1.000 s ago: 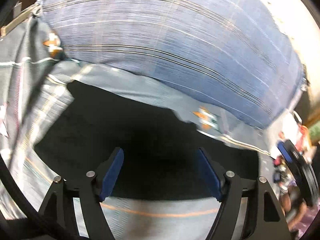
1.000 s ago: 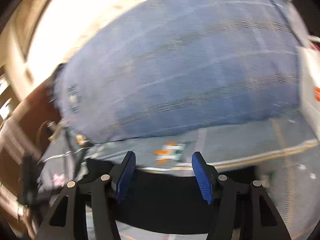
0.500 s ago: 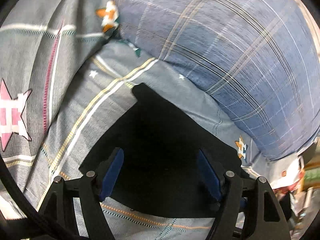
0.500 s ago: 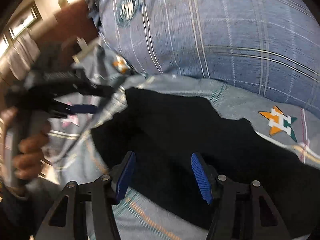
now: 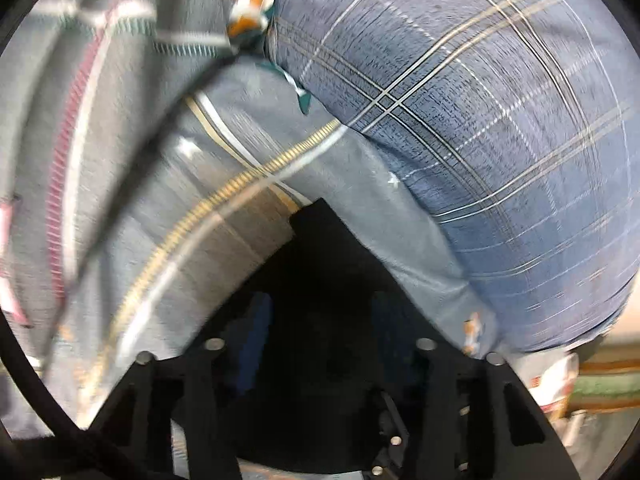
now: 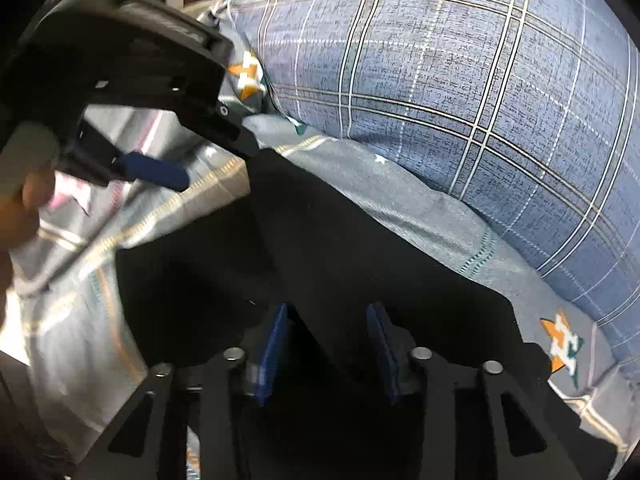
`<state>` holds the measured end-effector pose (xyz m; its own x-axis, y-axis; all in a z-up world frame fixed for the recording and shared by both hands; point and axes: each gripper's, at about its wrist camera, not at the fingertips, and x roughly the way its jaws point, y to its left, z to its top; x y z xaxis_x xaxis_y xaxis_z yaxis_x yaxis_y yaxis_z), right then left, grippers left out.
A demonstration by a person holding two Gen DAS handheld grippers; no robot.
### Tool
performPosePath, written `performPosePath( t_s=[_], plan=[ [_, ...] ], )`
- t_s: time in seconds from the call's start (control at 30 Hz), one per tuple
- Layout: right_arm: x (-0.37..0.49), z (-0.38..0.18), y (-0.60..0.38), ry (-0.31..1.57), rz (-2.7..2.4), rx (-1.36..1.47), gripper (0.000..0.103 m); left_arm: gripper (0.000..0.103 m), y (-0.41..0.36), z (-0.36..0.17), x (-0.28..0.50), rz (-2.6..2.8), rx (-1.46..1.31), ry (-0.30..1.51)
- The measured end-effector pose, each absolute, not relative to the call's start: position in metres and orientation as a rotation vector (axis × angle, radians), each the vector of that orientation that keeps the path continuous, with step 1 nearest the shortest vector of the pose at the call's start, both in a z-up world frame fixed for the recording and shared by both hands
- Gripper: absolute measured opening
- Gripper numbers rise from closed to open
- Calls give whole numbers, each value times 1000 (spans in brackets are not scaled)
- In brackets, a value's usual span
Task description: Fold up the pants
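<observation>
Black pants (image 6: 360,260) lie flat on the grey star-print sheet (image 6: 440,208), one corner pointing up in the left wrist view (image 5: 316,216). My right gripper (image 6: 328,340) hangs low over the pants' near edge. Its jaws are closing with black cloth between the blue pads (image 6: 276,344), and a gap still shows. My left gripper (image 5: 320,340) is over the corner end, jaws closing, its pads dark and blurred. In the right wrist view the left gripper (image 6: 218,168) reaches the pants' far corner, fingers apart.
A big blue plaid pillow (image 5: 480,140) presses against the sheet just beyond the pants. A second grey pillow or fold with pink stripes (image 5: 72,160) lies to the left. A person's hand (image 6: 24,208) holds the left gripper. Cluttered items sit past the bed edge (image 5: 560,380).
Both grippers have dropped closer to the pants and rolled. Their jaws have narrowed from wide open. The left gripper now looms much nearer in the right wrist view.
</observation>
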<state>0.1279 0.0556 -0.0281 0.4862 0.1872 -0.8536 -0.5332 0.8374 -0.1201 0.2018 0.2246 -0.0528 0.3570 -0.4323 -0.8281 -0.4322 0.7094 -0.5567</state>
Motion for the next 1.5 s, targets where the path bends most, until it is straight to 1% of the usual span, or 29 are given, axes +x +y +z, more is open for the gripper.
performPosePath(
  t_s=[0.03,0.07,0.13,0.23,0.27,0.3,0.33,0.4,0.5,0.6,0.7,0.77,0.8,0.9,0.97,1.03,1.07,1.1,1.2,1.27,1.3,1.33,1.37,1.43,1.47,1.5],
  plan=[
    [128,-30,53,972,443,-394,20,46,222,-59,204,0,-867,1258],
    [128,-29,52,972,442,-380,12,44,217,-63,206,-14,-877,1275],
    [124,-22,47,943,432,-364,6,42,209,-67,211,-52,-884,1286],
    [118,-8,41,909,433,-319,5,42,202,-68,218,-49,-882,1274],
    [116,-4,38,901,438,-298,5,35,201,-70,221,-31,-875,1269],
    [114,-1,36,894,441,-284,5,15,201,-70,222,-19,-873,1263],
    [112,2,34,889,454,-267,5,12,202,-68,222,-9,-869,1256],
    [111,0,35,895,480,-257,5,10,206,-55,215,-20,-898,1219],
    [111,6,28,904,502,-201,5,9,210,-20,191,-40,-922,1131],
    [93,34,20,849,523,-153,5,9,211,7,151,-51,-912,1062],
    [66,47,12,832,573,-89,5,9,211,11,107,-7,-843,1027],
    [47,37,14,843,598,-82,6,9,207,-6,95,60,-770,1070],
    [40,26,17,861,605,-92,5,9,205,-22,98,94,-753,1136],
    [33,-9,25,925,585,-91,5,9,213,-54,101,151,-810,1249],
    [34,-19,23,967,585,-39,6,9,217,-56,92,147,-852,1235],
    [30,-14,19,957,590,-12,6,10,212,-50,83,158,-827,1193],
    [26,-7,18,938,592,-20,6,11,207,-53,82,186,-799,1200],
    [26,-6,17,937,592,-20,6,15,203,-59,84,207,-780,1228],
    [35,-29,20,1008,583,-43,9,17,203,-70,92,247,-762,1267],
    [38,-42,21,1046,581,-41,9,30,201,-62,94,267,-734,1231],
    [38,-41,18,1041,590,-24,9,43,200,-54,94,306,-683,1200],
    [38,-36,13,1044,603,0,9,48,200,-47,93,343,-643,1177],
    [38,-27,6,1047,621,34,12,52,199,-41,93,375,-607,1151],
    [35,-8,-8,1049,668,80,29,52,194,-31,93,395,-550,1110],
    [33,0,-15,1058,675,73,59,52,194,-28,91,393,-534,1101],
    [28,11,-26,1054,674,55,81,52,189,-25,91,387,-511,1085]
  ],
)
